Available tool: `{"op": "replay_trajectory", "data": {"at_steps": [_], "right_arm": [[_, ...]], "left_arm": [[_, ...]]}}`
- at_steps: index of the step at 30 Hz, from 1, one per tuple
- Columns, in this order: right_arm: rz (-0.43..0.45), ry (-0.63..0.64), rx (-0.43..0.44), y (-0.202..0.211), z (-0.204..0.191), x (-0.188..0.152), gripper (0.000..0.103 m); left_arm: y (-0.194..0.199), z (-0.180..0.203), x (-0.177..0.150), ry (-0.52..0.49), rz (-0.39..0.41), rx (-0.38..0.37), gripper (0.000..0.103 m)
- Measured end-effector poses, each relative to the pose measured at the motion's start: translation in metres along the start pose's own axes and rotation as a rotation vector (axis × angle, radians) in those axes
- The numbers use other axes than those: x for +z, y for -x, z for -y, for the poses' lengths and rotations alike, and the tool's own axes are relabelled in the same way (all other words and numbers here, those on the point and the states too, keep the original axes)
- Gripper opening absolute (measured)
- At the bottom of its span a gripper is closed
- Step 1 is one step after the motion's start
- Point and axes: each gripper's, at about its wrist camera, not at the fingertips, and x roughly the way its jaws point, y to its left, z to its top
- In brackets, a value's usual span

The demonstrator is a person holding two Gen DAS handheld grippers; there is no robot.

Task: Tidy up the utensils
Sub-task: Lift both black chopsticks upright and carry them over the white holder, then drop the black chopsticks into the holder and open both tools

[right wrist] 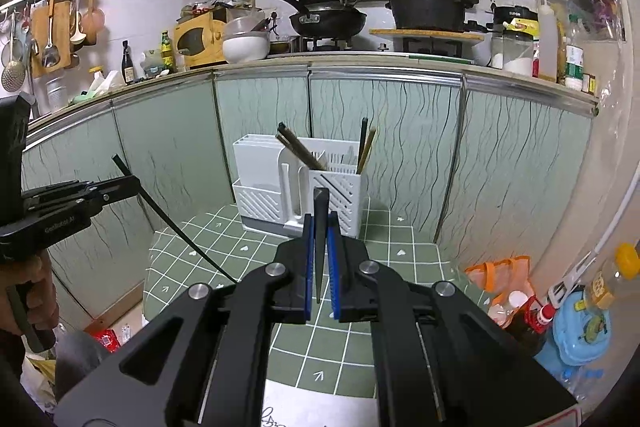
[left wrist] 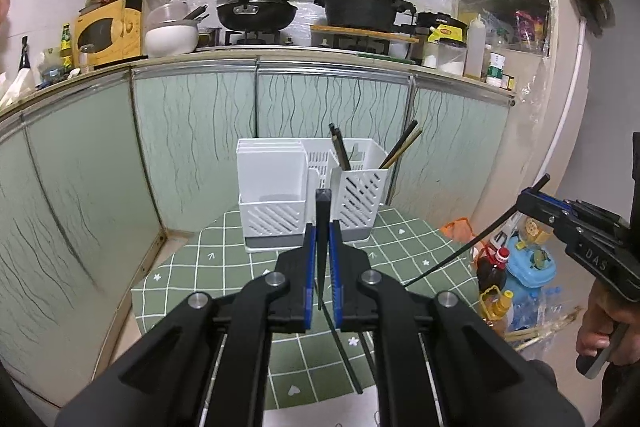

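A white slotted utensil holder (left wrist: 312, 195) (right wrist: 298, 187) stands at the far side of a small table with a green checked cloth (left wrist: 224, 267) (right wrist: 404, 251). Several chopsticks (left wrist: 340, 151) (right wrist: 300, 151) stand in its right compartment. My left gripper (left wrist: 322, 227) is shut on a black chopstick (left wrist: 322, 227), held above the cloth in front of the holder; it also shows in the right wrist view (right wrist: 132, 181). My right gripper (right wrist: 320, 223) is shut on another black chopstick (right wrist: 320, 227); it appears at the right in the left wrist view (left wrist: 528, 203). Two more black chopsticks (left wrist: 348, 359) lie on the cloth.
Green cabinet doors (left wrist: 192, 131) stand right behind the table. The counter above holds a wok (left wrist: 256, 13), a pot (left wrist: 360, 11), a yellow microwave (left wrist: 108, 31) and bottles. Bottles and a blue container (left wrist: 528, 267) crowd the floor at the right.
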Motion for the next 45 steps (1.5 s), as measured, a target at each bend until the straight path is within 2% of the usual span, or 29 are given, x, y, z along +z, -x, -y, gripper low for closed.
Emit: {"op": "replay_trajectory", "data": {"at_steps": [21, 31, 39, 45], "right_arm": [[0.014, -0.006, 0.042, -0.026, 0.017, 0.076, 0.006], [0.054, 0.011, 0.043, -0.047, 0.022, 0.125, 0.006], [0.079, 0.020, 0.043, -0.076, 0.036, 0.155, 0.006], [0.056, 0.022, 0.038, -0.115, 0.051, 0.155, 0.006]], "left_arm": [[-0.024, 0.019, 0.078, -0.013, 0.039, -0.049, 0.006], [-0.041, 0.029, 0.130, 0.000, 0.098, -0.085, 0.006], [-0.071, 0.036, 0.167, -0.023, 0.115, -0.080, 0.006], [-0.115, 0.034, 0.164, -0.023, 0.087, -0.083, 0.006]]}}
